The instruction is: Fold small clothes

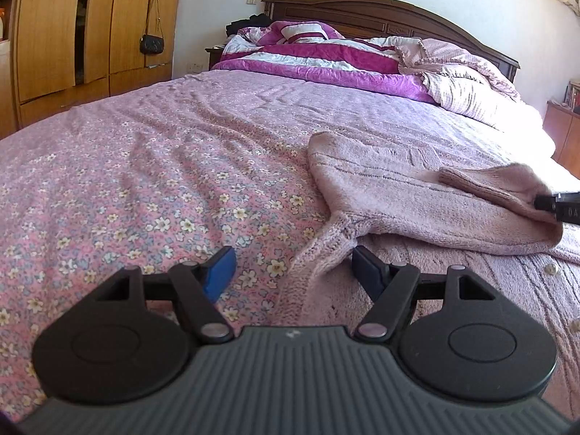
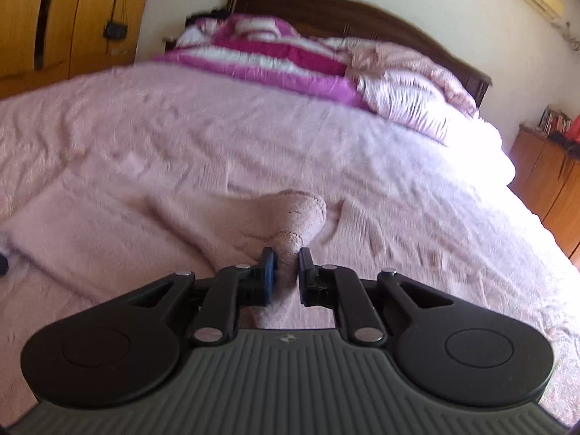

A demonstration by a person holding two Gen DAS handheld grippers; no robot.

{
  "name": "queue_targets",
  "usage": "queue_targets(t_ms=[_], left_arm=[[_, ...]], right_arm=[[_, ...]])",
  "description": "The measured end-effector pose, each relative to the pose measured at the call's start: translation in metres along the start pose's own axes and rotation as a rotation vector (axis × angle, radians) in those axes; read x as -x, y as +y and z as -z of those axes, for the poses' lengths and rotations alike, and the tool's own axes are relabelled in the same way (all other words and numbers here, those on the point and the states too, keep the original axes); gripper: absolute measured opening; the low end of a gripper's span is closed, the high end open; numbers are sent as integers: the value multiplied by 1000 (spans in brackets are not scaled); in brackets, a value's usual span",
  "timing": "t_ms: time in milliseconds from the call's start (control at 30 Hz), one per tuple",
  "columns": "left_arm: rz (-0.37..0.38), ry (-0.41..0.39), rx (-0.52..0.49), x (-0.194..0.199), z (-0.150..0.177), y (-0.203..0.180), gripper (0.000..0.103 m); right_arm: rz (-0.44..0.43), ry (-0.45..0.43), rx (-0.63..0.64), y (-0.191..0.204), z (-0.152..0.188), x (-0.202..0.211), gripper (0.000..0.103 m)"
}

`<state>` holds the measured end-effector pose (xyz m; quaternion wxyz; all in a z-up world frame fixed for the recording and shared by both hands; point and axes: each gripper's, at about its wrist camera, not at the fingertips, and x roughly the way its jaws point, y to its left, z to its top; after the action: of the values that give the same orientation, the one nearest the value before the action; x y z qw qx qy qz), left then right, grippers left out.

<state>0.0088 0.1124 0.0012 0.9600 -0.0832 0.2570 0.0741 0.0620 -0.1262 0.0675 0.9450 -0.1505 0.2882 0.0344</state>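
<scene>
A small pale pink knitted cardigan (image 1: 417, 210) lies on the bed, to the right in the left wrist view. My left gripper (image 1: 293, 272) is open and empty, low over the bed, with the cardigan's left sleeve (image 1: 311, 264) lying between its fingers. My right gripper (image 2: 286, 272) is shut on the cardigan's other sleeve (image 2: 293, 217) and holds it lifted over the garment. That gripper's tip shows at the right edge of the left wrist view (image 1: 558, 204), pinching the sleeve cuff (image 1: 496, 185). The right wrist view is blurred.
The bed has a pink floral sheet (image 1: 145, 188). Purple and white quilts (image 1: 308, 58) and a pink blanket (image 1: 467, 76) are piled at the dark headboard (image 1: 362, 11). A wooden wardrobe (image 1: 72, 29) stands left; a low wooden cabinet (image 2: 551, 181) stands right.
</scene>
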Motion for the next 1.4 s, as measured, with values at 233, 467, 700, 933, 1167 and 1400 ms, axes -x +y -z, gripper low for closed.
queue_targets(t_ms=[233, 467, 700, 933, 1167, 1400], left_arm=[[-7, -1, -16, -1, 0, -1, 72], [-25, 41, -72, 1, -7, -9, 72], [19, 37, -119, 19, -30, -18, 72], [34, 9, -164, 25, -52, -27, 72], [28, 26, -181, 9, -63, -31, 72], [66, 33, -151, -10, -70, -39, 72]], right_arm=[[21, 21, 49, -3, 1, 8, 40], [-20, -18, -3, -13, -8, 35, 60], [-148, -83, -5, 18, -20, 58, 72], [-194, -68, -56, 44, -39, 20, 75], [-204, -36, -119, 51, -37, -28, 56], [-226, -53, -283, 5, -33, -32, 7]])
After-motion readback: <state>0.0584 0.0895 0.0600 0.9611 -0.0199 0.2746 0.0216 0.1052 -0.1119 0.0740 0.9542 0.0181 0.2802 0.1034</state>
